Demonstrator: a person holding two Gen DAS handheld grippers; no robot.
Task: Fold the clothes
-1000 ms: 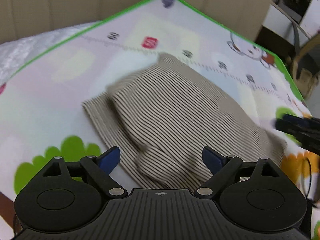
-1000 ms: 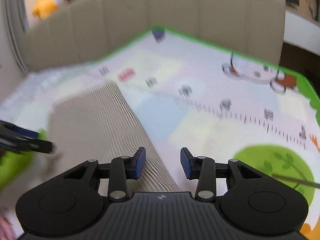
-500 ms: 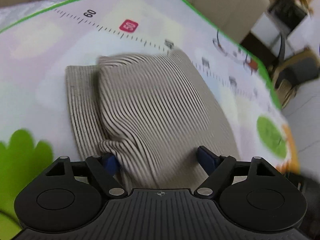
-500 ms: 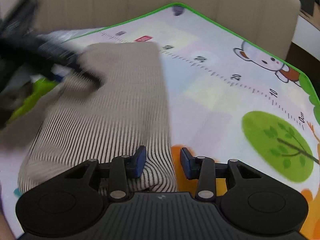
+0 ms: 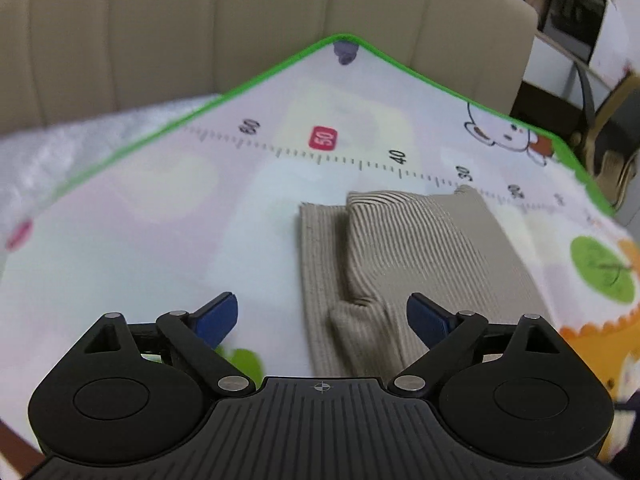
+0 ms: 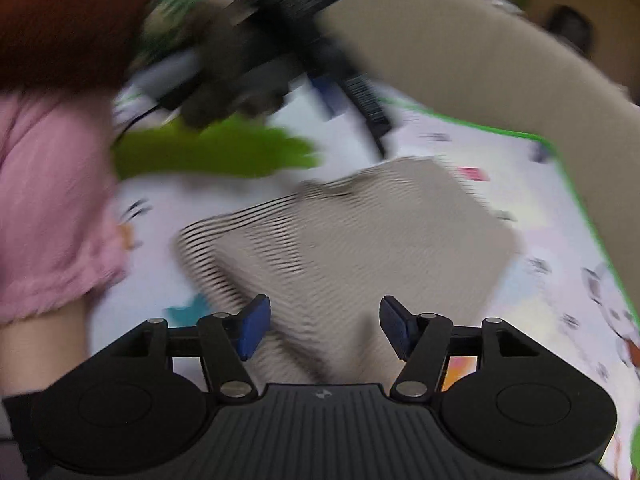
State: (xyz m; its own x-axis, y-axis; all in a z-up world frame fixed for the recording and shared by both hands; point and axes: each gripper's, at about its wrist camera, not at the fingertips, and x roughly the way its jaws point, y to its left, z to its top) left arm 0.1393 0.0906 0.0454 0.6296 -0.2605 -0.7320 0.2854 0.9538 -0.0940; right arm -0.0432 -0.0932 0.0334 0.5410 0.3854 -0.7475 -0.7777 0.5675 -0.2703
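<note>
Striped garment (image 5: 420,256), beige with fine dark ribbed lines, folded into a rough rectangle and lying flat on the play mat (image 5: 168,240), right of centre in the left wrist view, its far edge just touching the printed ruler scale near the 30 mark. Upper layer doubled over a narrower lower layer that shows as a strip along the left side; a small rumpled tuck in the near edge, soft knit texture, corners rounded. Left gripper (image 5: 322,314) above the mat with jaws spread wide and empty, blue pads (image 5: 216,316) apart, the right pad over the near edge of the cloth, the left pad over bare mat; contact with the fabric not clear. Right gripper (image 6: 324,328) likewise released, jaws parted and holding nothing, blue pads (image 6: 252,330) framing the near part of the garment (image 6: 360,240), which looks blurred and diamond-shaped in that view. Mat smooth and glossy, pale pastel, bordered by a bright green edge, printed with a red 50 tag (image 5: 323,138), a cartoon bear (image 5: 496,132) and green tree shapes. Beige padded sofa back (image 5: 240,32) with vertical seams behind the mat. Pink fuzzy sleeve (image 6: 44,208) at the left of the right wrist view, with the other gripper, smeared by motion, above the cloth.
</note>
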